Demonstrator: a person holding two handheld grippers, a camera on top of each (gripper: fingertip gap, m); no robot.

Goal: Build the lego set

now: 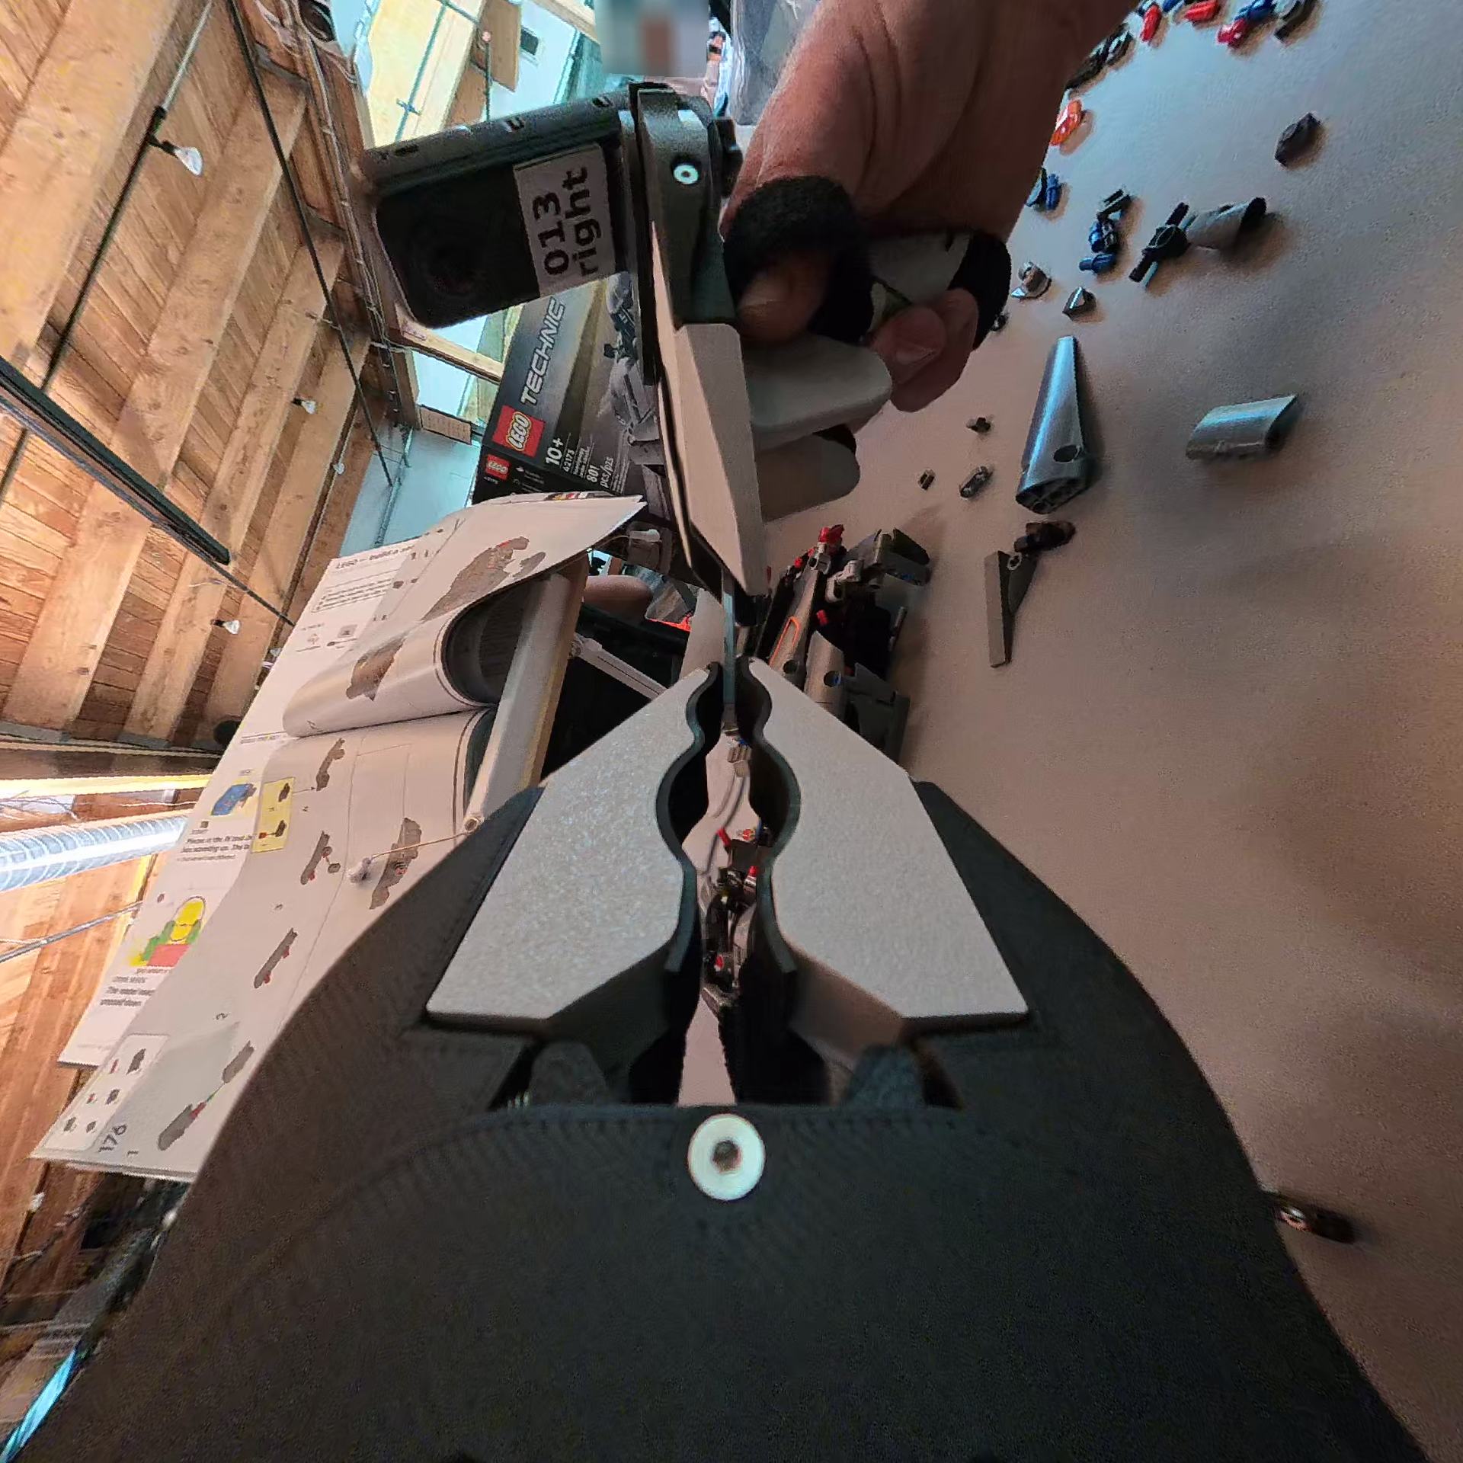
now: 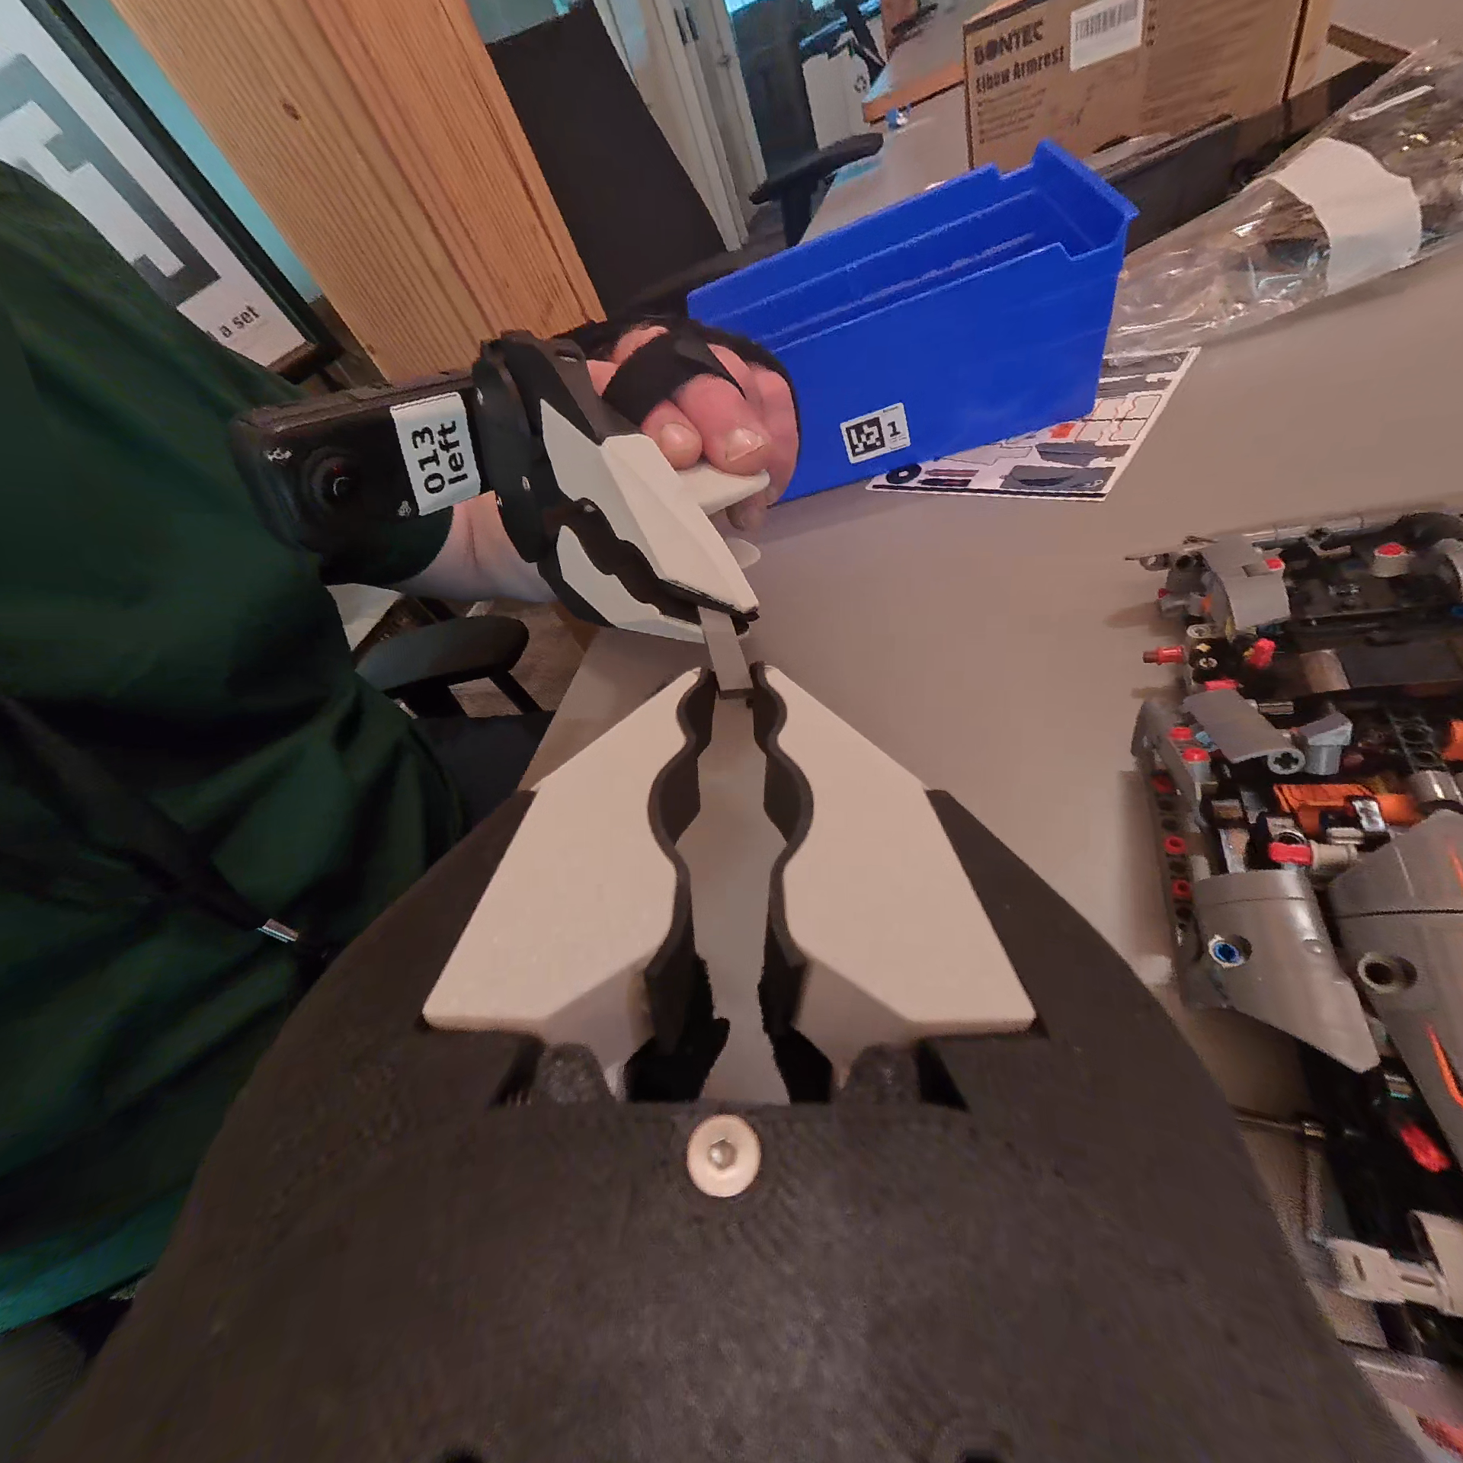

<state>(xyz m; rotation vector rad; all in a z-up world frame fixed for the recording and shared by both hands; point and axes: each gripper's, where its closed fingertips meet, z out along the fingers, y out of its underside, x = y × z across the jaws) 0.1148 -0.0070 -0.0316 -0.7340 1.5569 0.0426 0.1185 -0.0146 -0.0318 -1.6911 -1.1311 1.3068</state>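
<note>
In the left wrist view, an open instruction booklet (image 1: pixel 372 760) stands at the left of the frame, with the dark set box (image 1: pixel 570 388) behind it at upper centre. At centre, the left gripper (image 1: pixel 732 689) has its fingers drawn narrow on the end of a thin grey piece (image 1: pixel 728 633); the right gripper (image 1: pixel 740 586) comes down from the upper centre and pinches the same piece from the far end, its holder's hand (image 1: pixel 894 158) above it. Just right of the tips lies the partly built grey model (image 1: pixel 855 625) on the pale table (image 1: pixel 1187 871), and loose parts (image 1: pixel 1061 419) are scattered toward the upper right. In the right wrist view, a green sleeve (image 2: pixel 158 633) fills the left; the left gripper (image 2: pixel 732 617) sits at centre left, closed on the upper end of the flat grey piece (image 2: pixel 732 661), whose lower end sits between the narrowed tips of the right gripper (image 2: pixel 735 689). A blue bin (image 2: pixel 950 317) lies on its side at upper centre, a sticker sheet (image 2: pixel 1045 451) beside it, and the model (image 2: pixel 1298 792) occupies the right edge.
</note>
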